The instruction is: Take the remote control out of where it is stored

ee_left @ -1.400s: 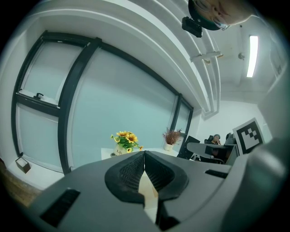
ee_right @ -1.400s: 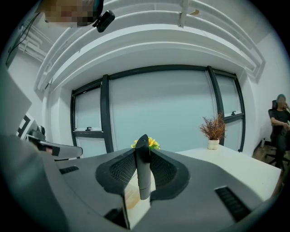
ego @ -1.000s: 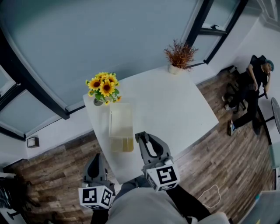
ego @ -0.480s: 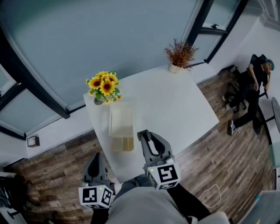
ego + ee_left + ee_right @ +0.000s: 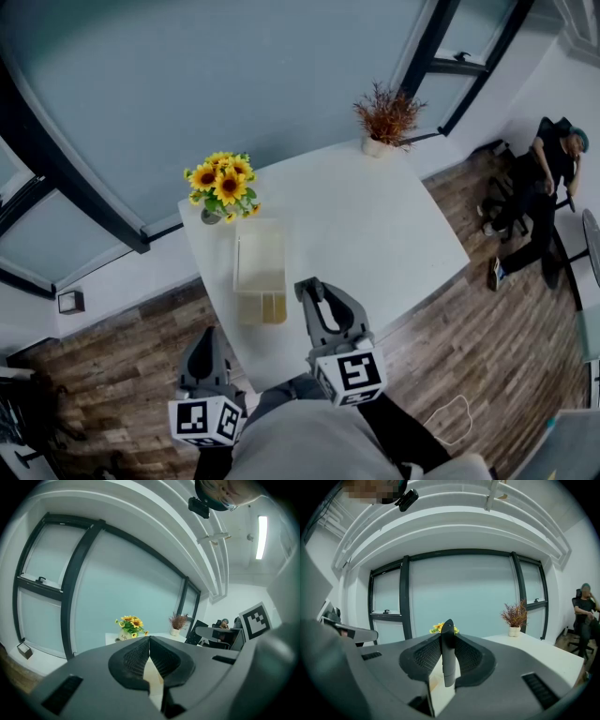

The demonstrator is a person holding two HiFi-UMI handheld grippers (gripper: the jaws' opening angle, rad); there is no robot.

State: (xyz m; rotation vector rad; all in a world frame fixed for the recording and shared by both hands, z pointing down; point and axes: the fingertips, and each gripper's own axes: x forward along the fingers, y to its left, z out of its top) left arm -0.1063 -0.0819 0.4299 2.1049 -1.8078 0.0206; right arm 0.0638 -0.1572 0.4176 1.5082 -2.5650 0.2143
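Observation:
My right gripper (image 5: 446, 641) is shut on a slim dark remote control (image 5: 448, 663), which stands upright between the ribbed pads and pokes out above them. In the head view this gripper (image 5: 308, 287) hovers over the near edge of the white table (image 5: 375, 225), just right of the long pale storage box (image 5: 260, 265); the remote itself cannot be made out there. My left gripper (image 5: 208, 337) hangs lower, off the table's near left corner. Its pads (image 5: 138, 656) meet at the tips with nothing between them.
A vase of sunflowers (image 5: 222, 187) stands at the box's far end. A pot of dried reddish plant (image 5: 385, 118) sits at the table's far corner. A person (image 5: 544, 178) sits on a chair at the right. Wooden floor surrounds the table.

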